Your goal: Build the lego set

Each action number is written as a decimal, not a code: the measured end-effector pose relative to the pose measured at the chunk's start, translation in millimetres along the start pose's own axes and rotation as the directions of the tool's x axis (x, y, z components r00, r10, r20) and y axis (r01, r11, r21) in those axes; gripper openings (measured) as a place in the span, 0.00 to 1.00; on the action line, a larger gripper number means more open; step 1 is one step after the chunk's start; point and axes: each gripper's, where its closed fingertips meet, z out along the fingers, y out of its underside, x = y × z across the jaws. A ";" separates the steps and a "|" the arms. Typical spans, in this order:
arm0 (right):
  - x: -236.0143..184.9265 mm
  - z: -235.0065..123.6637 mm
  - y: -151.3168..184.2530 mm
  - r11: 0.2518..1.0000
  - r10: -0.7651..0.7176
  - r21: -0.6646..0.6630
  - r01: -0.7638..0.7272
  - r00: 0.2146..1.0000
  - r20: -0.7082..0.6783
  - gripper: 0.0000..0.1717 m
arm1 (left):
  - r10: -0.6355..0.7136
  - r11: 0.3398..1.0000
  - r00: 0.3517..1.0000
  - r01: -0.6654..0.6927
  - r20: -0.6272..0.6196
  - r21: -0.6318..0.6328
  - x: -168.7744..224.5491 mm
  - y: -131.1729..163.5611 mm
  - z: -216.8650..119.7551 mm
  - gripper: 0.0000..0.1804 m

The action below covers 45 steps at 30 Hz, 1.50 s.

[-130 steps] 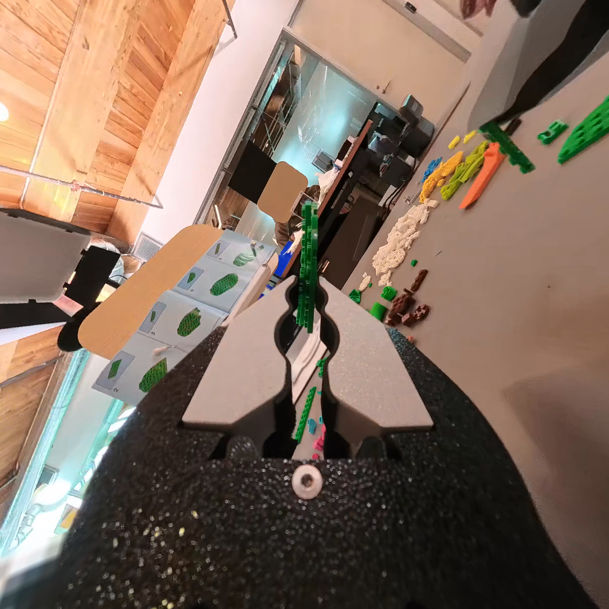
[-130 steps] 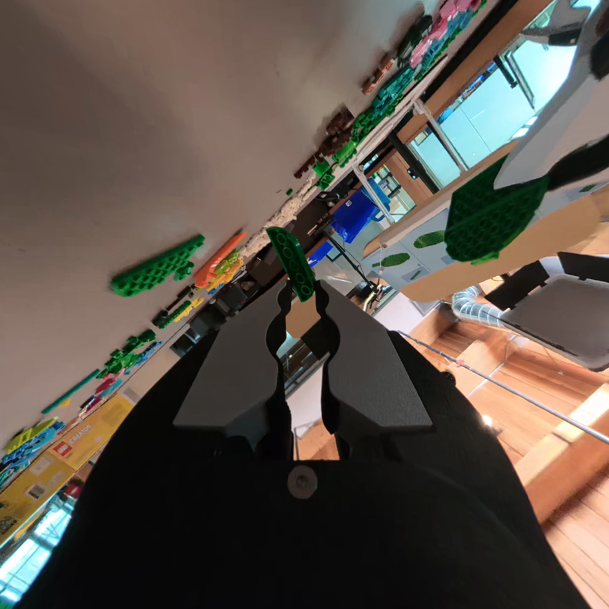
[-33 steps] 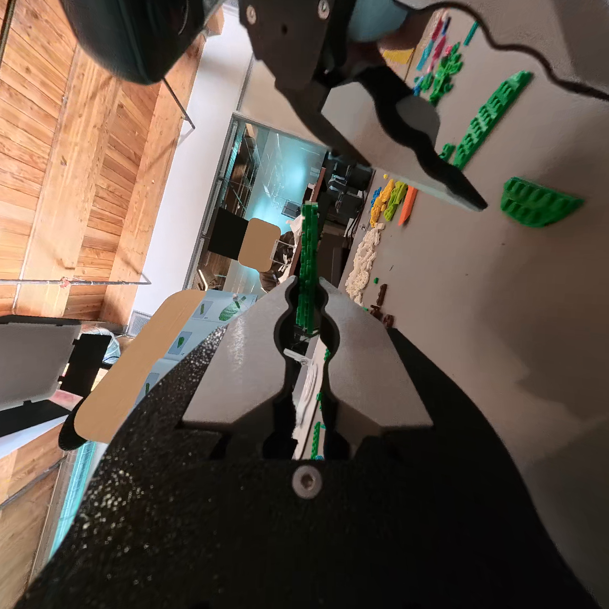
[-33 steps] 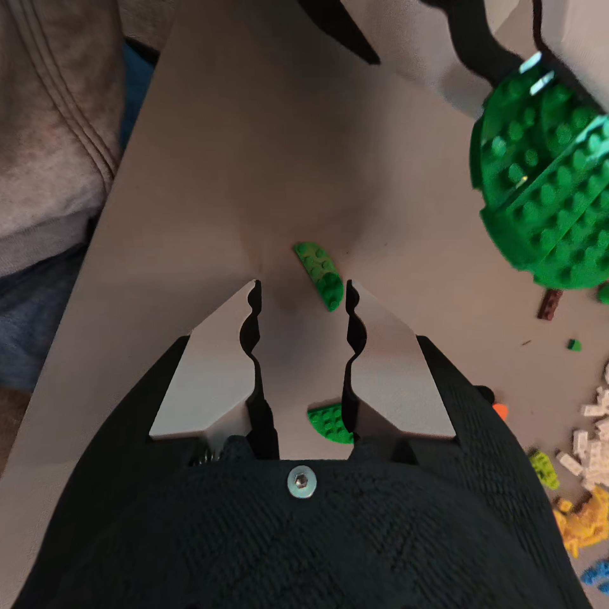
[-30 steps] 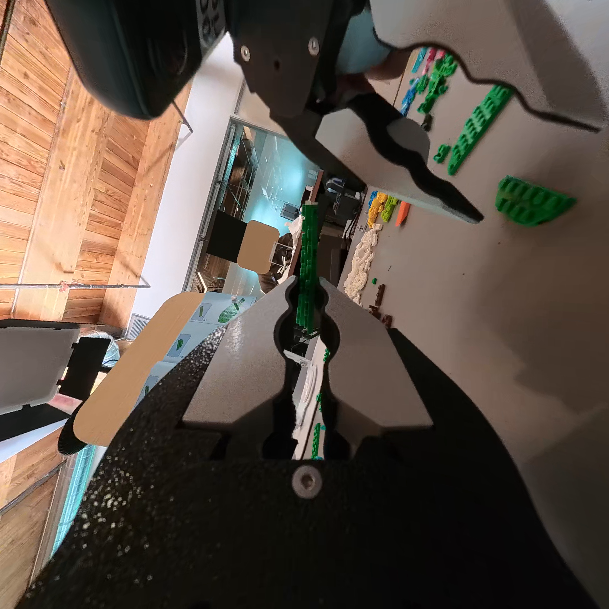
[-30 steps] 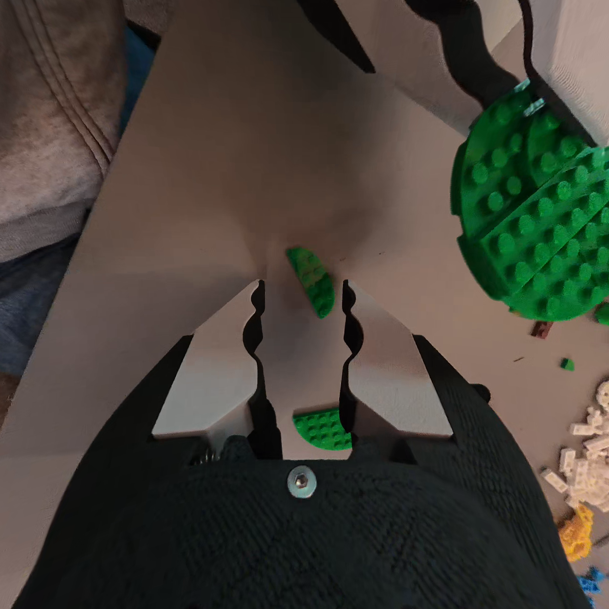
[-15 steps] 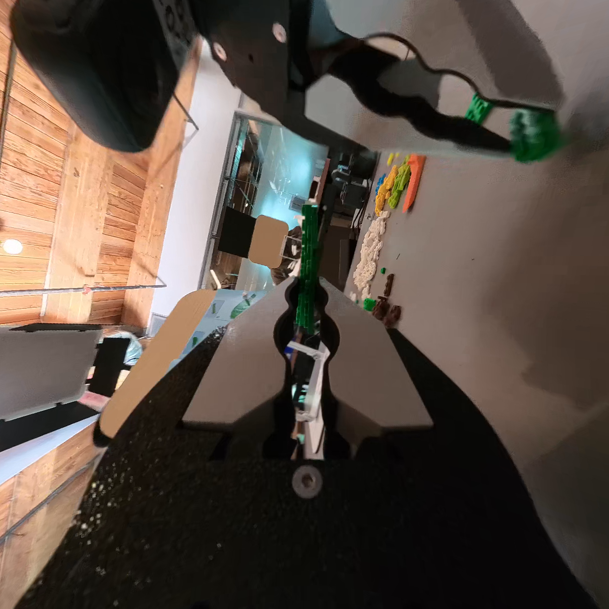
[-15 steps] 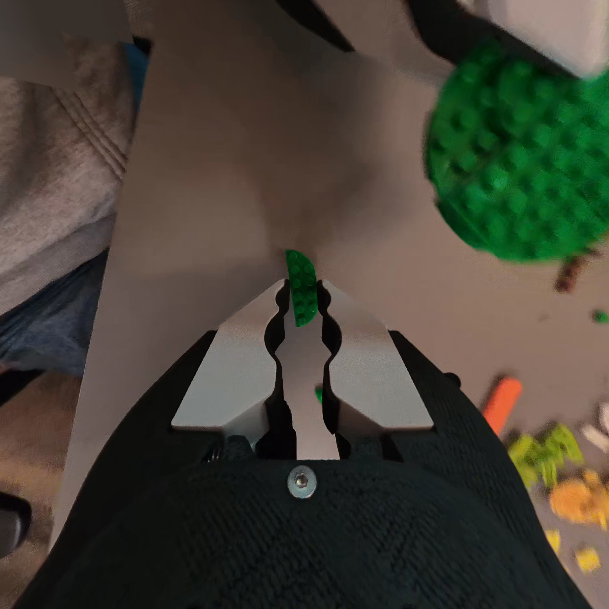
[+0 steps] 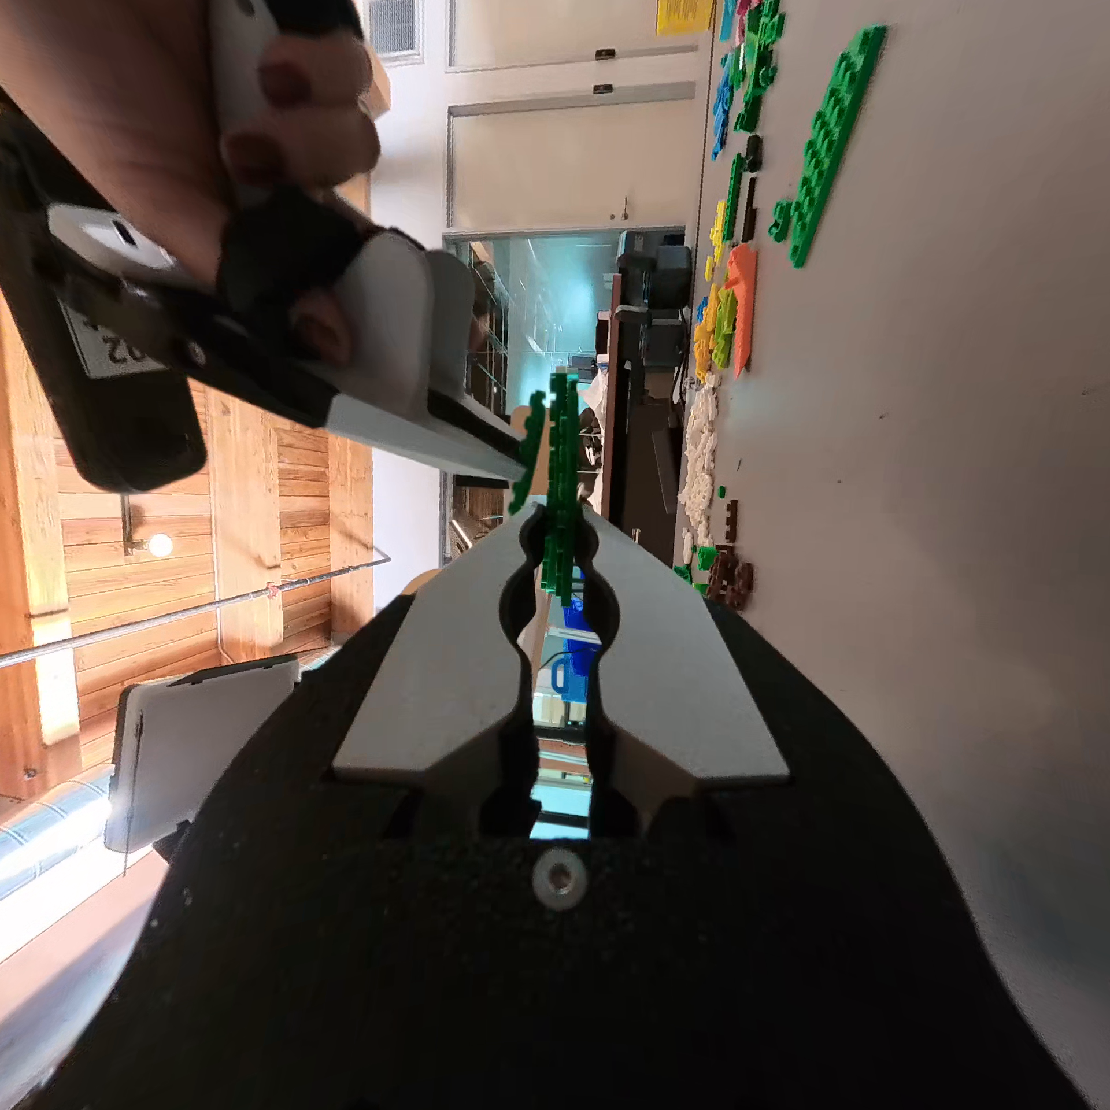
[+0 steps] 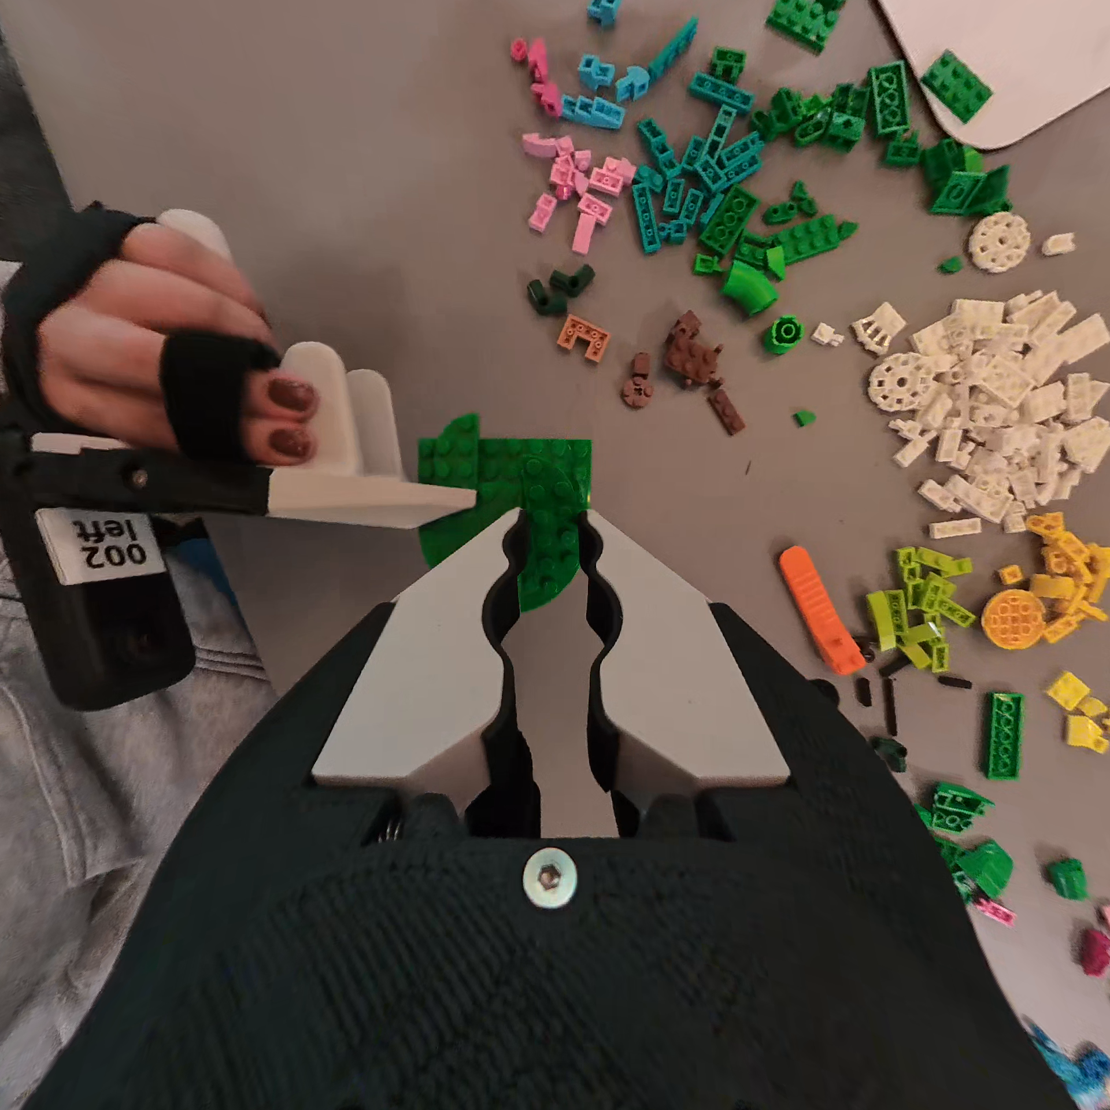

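Note:
My left gripper [image 9: 560, 516] is shut on a flat green brick-plate assembly [image 9: 563, 480], seen edge-on and held above the grey table [image 9: 931, 540]. My right gripper [image 10: 549, 513] is shut on a small green curved plate [image 10: 549, 546], with a pad on each long edge. In the left wrist view the right gripper [image 9: 516, 465] comes in from the upper left and holds this plate [image 9: 528, 444] tilted, close beside the assembly's studded face. In the right wrist view the assembly [image 10: 456, 468] lies just behind the small plate, and the left gripper [image 10: 471, 497] grips it from the left.
Loose bricks cover the table [image 10: 360, 150] in piles sorted by colour: white [image 10: 991, 408], yellow and lime [image 10: 961, 606], teal and green [image 10: 721, 180], pink [image 10: 576, 180], brown [image 10: 691, 354]. An orange separator tool [image 10: 820, 606] lies on the right. A gloved hand [image 10: 150, 336] holds the left gripper. Left and right tips are no more than a few centimetres apart.
My right gripper closed on the small green curved plate on the table, lifted it and carried it to the assembly. My left gripper kept its hold and turned somewhat.

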 end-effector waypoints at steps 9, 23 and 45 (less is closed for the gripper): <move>-2.4 8.3 0.7 0.994 0.041 -0.102 -0.040 0.999 0.004 0.09 | -0.001 1.000 1.000 0.001 0.004 0.017 -0.6 -5.2 0.3 0.03; -2.9 3.1 -1.2 0.995 0.069 -0.066 -0.069 0.998 -0.012 0.17 | -0.001 1.000 1.000 0.001 -0.005 0.022 0.7 -5.4 -0.3 0.03; -37.8 -67.9 64.1 0.413 -0.717 -0.265 0.871 0.131 -0.685 0.50 | -0.228 0.904 0.973 0.220 -0.023 0.367 -61.1 -67.1 -30.2 0.03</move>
